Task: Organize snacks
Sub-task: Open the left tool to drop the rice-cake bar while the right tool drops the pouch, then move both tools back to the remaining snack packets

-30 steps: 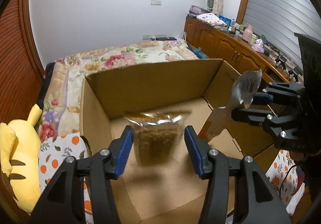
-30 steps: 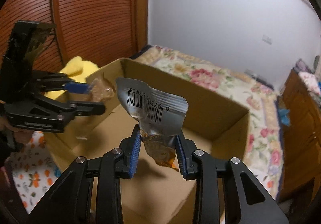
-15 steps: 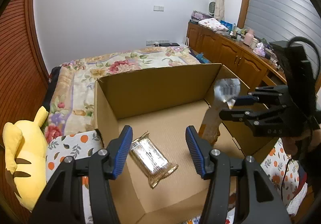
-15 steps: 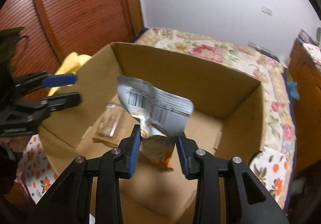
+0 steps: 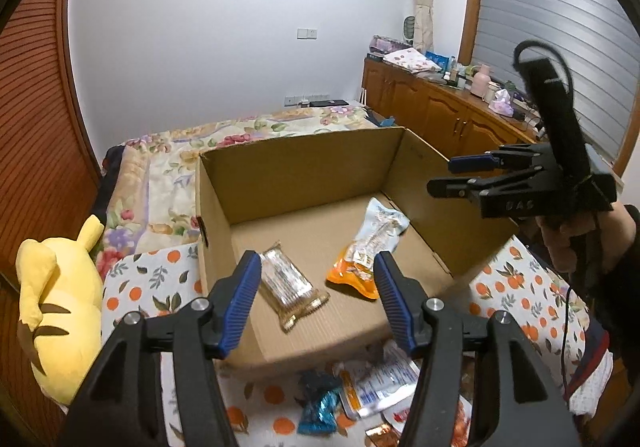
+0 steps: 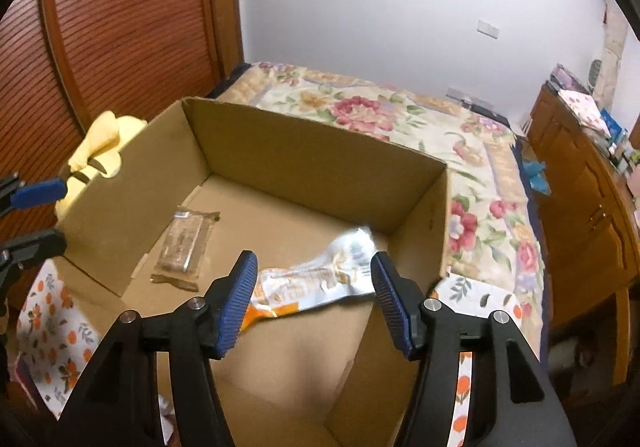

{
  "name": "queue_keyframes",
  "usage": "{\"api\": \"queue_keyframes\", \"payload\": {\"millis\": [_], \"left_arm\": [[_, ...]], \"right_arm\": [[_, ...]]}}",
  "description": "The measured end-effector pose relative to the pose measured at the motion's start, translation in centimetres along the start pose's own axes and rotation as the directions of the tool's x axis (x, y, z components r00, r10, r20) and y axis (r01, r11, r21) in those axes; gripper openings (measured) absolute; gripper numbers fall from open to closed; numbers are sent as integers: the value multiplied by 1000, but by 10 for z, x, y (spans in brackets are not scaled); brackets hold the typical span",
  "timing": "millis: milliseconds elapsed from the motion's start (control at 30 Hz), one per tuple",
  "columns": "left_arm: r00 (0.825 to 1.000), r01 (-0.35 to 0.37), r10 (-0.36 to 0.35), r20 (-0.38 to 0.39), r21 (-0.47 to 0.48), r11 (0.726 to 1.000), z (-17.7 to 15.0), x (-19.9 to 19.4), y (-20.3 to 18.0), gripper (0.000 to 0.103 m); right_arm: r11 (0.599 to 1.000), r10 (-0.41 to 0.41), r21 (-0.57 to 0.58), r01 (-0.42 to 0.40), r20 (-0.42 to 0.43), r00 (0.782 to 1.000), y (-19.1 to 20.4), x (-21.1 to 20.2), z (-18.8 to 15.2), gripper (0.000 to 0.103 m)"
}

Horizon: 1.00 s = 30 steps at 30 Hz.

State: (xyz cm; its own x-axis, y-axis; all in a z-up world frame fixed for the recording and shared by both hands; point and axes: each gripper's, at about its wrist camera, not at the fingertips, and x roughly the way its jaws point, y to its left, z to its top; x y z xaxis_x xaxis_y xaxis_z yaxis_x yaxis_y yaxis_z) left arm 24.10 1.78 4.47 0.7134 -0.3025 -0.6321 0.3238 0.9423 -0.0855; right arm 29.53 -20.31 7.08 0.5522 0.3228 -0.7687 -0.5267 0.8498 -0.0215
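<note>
1. Up front in left wrist view: left gripper (image 5: 316, 299), jaws opening and gripping nothing, above open brown cardboard box (image 5: 296, 163); inside lie clear-wrapped brown snack bar (image 5: 290, 289) and orange-and-white foil snack pouch (image 5: 370, 253).
2. Right wrist view: right gripper (image 6: 312, 299), jaws opening, released pouch (image 6: 316, 279) on box (image 6: 312, 151) floor beside bar (image 6: 186, 247).
</note>
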Motion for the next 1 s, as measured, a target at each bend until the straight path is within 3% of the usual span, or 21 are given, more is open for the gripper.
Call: {"api": "queue_keyframes", "payload": {"millis": [233, 467, 1000], "left_arm": [[1000, 28, -28, -3, -7, 1000, -29, -21, -23, 63], [998, 58, -59, -34, -11, 998, -66, -28, -51, 63], [993, 75, -75, -92, -5, 997, -131, -29, -92, 63]], "right_arm": [[998, 50, 28, -52, 67, 997, 13, -51, -33, 60], [996, 80, 37, -83, 83, 993, 33, -85, -86, 61], [985, 117, 127, -118, 19, 993, 59, -88, -198, 61]]}}
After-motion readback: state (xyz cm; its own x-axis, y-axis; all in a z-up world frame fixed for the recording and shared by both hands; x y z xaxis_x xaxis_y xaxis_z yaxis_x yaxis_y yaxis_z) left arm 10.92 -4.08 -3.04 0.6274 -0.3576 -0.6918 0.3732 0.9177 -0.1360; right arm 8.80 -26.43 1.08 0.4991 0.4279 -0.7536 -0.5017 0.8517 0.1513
